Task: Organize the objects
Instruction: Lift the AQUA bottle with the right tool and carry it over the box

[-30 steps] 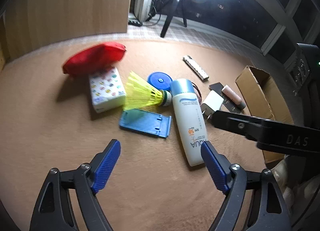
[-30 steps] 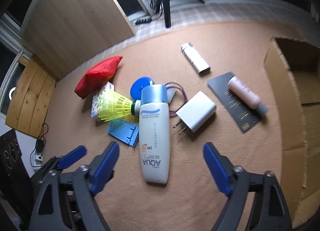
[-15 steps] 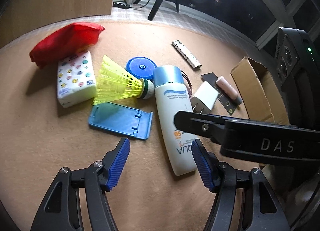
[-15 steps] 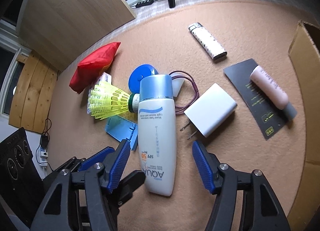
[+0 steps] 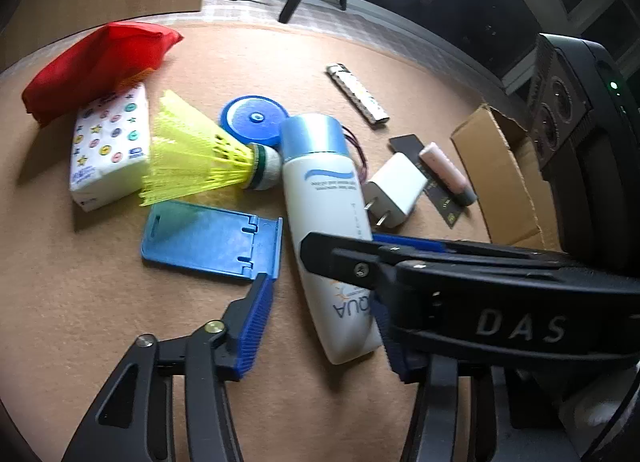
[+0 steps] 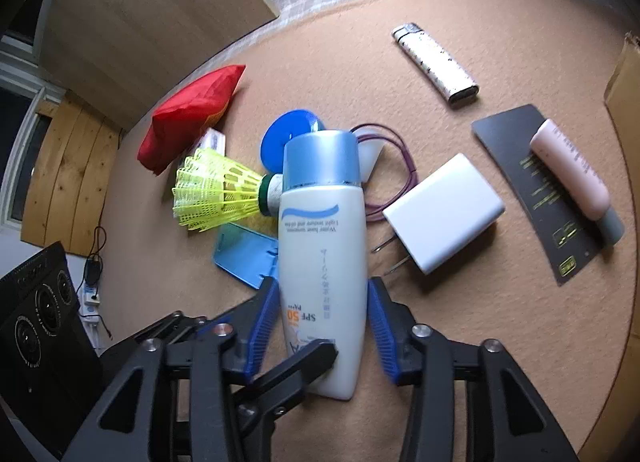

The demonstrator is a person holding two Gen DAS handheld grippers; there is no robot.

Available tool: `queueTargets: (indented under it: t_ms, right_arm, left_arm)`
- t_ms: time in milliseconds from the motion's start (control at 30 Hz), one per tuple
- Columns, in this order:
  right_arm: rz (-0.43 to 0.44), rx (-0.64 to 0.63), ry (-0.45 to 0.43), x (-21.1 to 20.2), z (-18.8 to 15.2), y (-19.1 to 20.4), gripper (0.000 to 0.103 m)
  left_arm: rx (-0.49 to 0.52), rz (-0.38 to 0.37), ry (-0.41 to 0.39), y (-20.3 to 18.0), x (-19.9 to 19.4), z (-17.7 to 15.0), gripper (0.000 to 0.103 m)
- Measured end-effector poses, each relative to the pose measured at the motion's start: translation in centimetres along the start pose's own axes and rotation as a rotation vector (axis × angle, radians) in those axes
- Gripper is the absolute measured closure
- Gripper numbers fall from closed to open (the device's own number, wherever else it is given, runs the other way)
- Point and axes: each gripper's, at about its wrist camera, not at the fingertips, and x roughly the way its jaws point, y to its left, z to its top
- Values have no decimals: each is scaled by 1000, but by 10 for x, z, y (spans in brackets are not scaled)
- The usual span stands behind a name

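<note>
Right gripper (image 6: 323, 324) straddling bottle (image 6: 322, 246), pads beside it, grip unclear, left gripper (image 5: 320, 326) open, shuttlecock (image 6: 218, 194) at bottle's ten o'clock

The right hand-held gripper (image 5: 360, 258) blocks the sunscreen bottle's (image 5: 324, 198) lower label in the left wrist view. The cardboard box (image 6: 624, 78) gets cut off at the frame edge, and the tissue pack (image 6: 214, 140) is mostly buried behind the red pouch (image 6: 188, 122).
</note>
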Motion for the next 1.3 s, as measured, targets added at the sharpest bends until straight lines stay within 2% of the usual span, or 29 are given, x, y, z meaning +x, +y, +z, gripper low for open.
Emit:
queueTargets:
  t_ms: [67,433,667,967,1300]
  right_arm:
    - [4,-3,0,0,-2,1,63]
    - [17,6,-27,-17,-13,-1,63]
    - [24,-19,-97,-56,-21,-1,63]
    - [-10,-16,-206,-124,-28,-29,63]
    - [-75,60,-285,-182,-44,-97,63]
  left_arm:
    - [2,-16,8,-3,1,-1,59]
    - [6,-18,-19,-19,-9,-12,59]
    - [31,-26,-71,-45,-33,-12,59]
    - [116,-65,-129,-113,-48,-7,59]
    - [224,-143,-112,-209,-18,-4,59]
